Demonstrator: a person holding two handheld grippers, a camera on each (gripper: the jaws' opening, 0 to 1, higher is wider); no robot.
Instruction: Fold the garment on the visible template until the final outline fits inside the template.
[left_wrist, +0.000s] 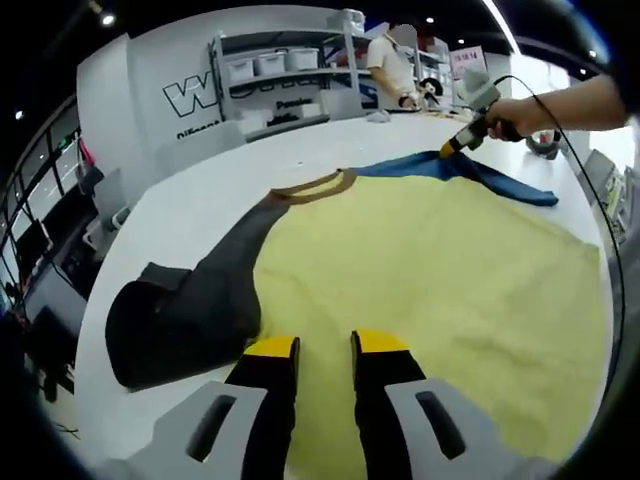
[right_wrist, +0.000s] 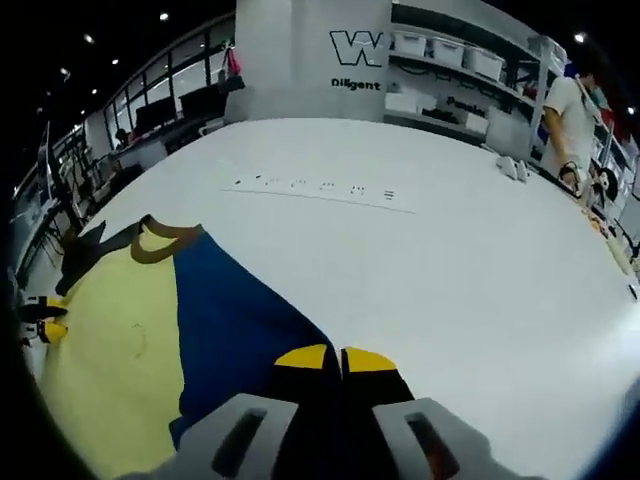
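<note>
Clearly the right gripper (right_wrist: 333, 356), jaws pinched on the blue sleeve (right_wrist: 235, 320), sits at the far side of the yellow garment (left_wrist: 420, 270) spread flat on the white table (right_wrist: 420, 250), while the left gripper (left_wrist: 325, 345) hovers with jaws apart over its near hem, beside the dark sleeve (left_wrist: 190, 310).

Lab or workshop: white worktable (right_wrist: 420, 260), bin-stacked shelving (left_wrist: 285, 85), branded wall (right_wrist: 315, 50).
</note>
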